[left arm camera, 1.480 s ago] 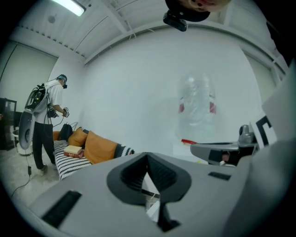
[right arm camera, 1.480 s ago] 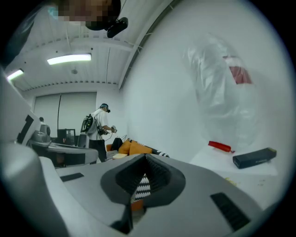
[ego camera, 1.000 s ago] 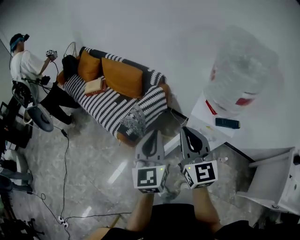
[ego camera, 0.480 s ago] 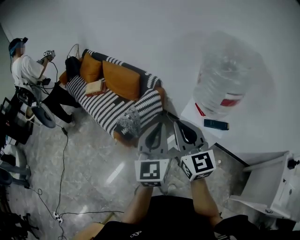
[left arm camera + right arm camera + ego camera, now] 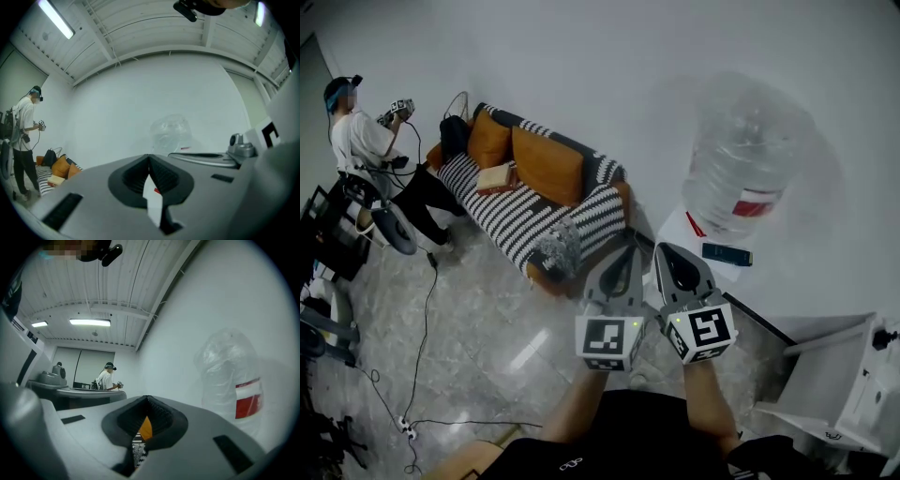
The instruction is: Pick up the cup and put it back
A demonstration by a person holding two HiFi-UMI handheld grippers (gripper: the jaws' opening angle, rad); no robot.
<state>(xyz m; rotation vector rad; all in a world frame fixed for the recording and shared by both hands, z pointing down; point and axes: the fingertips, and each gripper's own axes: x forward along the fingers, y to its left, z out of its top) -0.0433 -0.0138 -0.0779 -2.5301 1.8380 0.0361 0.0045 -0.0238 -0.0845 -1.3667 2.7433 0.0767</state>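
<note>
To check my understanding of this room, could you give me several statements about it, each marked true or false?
1. The left gripper and the right gripper both have their jaws together, holding nothing. True.
2. The sofa carries green cushions. False: the cushions are orange.
3. In the head view, the large water bottle stands right of the sofa. True.
4. The other person sits on the sofa. False: that person stands beside its left end.

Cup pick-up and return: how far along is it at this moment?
Done: nothing visible; no cup appears in any view. In hand: nothing; the left tool and right tool are both shut and empty, held side by side toward the large clear plastic water jug. Left, it seems: finding, lifting and returning the cup.
</note>
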